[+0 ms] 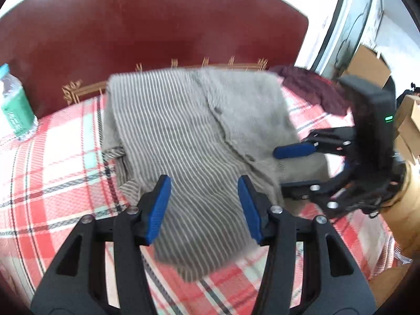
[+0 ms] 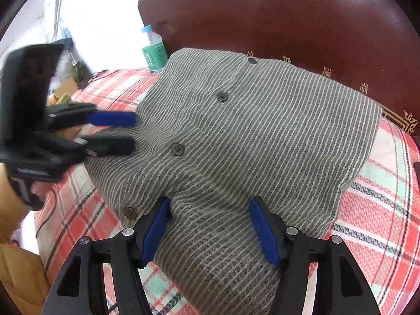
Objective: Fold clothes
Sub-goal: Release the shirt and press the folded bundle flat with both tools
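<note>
The striped shirt (image 2: 236, 136) sits folded into a rough rectangle on the plaid blanket (image 2: 380, 210), its far edge pushed right up against the dark red headboard (image 2: 288, 13). So there's basically no room behind the shirt, but a decent band of blanket shows on the near and side edges of it. A water bottle (image 2: 155, 50) with a green label stands off one far corner of the shirt, against the headboard, and a dark maroon garment (image 1: 315, 89) is bunched up past the opposite far corner.

Fabric's a thin grey weave with narrow white stripes, soft and a bit rumpled, and a button placket runs diagonally across the top with dark round buttons. The blanket is a chunky knit-looking red, white and mint check.

The left gripper (image 1: 203, 204) hangs over the near edge of the shirt, fingers spread wide, grasping nothing. The right gripper (image 2: 210, 225) is the same deal over its near side: blue pads apart, cloth between but not pinched.
</note>
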A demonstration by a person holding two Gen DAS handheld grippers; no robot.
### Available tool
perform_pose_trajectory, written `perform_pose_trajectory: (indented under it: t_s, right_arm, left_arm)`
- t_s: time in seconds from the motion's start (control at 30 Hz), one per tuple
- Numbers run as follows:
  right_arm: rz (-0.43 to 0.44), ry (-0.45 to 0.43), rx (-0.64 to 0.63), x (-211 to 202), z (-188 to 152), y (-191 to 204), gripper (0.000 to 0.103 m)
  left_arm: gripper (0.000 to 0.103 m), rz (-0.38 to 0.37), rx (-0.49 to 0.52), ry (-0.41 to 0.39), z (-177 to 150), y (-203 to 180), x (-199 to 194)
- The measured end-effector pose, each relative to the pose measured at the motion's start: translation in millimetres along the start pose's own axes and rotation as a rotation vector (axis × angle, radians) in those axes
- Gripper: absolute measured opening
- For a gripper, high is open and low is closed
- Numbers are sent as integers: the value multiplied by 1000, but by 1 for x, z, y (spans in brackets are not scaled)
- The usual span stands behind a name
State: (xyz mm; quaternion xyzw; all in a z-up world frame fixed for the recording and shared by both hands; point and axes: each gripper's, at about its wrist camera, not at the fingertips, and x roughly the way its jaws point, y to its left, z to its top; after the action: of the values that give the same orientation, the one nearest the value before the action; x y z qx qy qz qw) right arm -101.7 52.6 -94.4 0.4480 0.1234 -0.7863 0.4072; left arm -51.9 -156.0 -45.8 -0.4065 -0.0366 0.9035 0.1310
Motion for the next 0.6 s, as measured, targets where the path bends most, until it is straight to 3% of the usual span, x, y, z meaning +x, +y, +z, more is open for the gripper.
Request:
perform_pose_trajectory:
  t_s: [0.23,0.43,0.6]
  right_arm:
    - [33,-106,5,-48,-4,5,65]
    - [8,-1,19,-8,-6,2,65]
    - [48,-28,64,-15,-2,-5,69]
  left_arm:
    - [55,25,-30,71,-24,9,19]
    - [55,40,-57,78,-23,11,30]
    - [55,27,-102,47,-21,15,22]
